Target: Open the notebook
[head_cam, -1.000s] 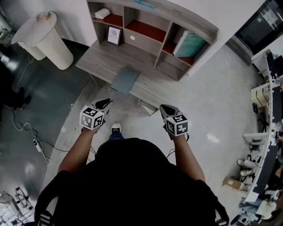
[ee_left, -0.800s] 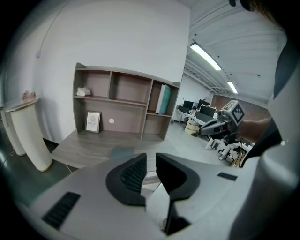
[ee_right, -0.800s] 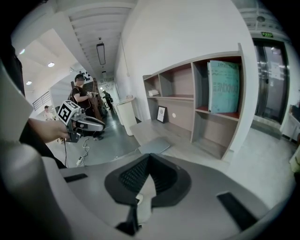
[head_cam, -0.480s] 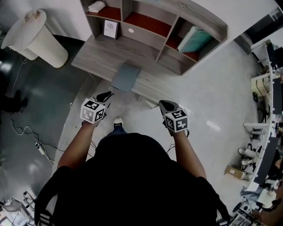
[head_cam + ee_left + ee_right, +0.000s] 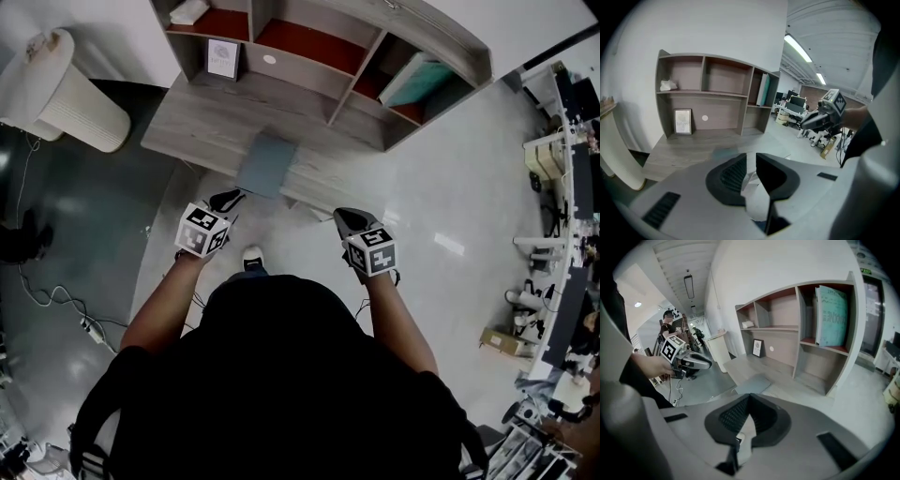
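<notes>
A closed grey-blue notebook lies flat at the front edge of the grey wooden desk. It also shows in the right gripper view as the notebook and faintly in the left gripper view as the notebook. My left gripper hovers over the floor just short of the desk edge, left of the notebook; its jaws stand a narrow gap apart, holding nothing. My right gripper hangs to the right of the notebook, jaws shut and empty.
A shelf unit stands on the desk's back, holding a picture frame and a teal book. A white bin stands at the left. Cables lie on the floor; cluttered benches line the right.
Both grippers have come forward, closer to the desk's front edge. The view has shifted with the person's step; the notebook lies as before.
</notes>
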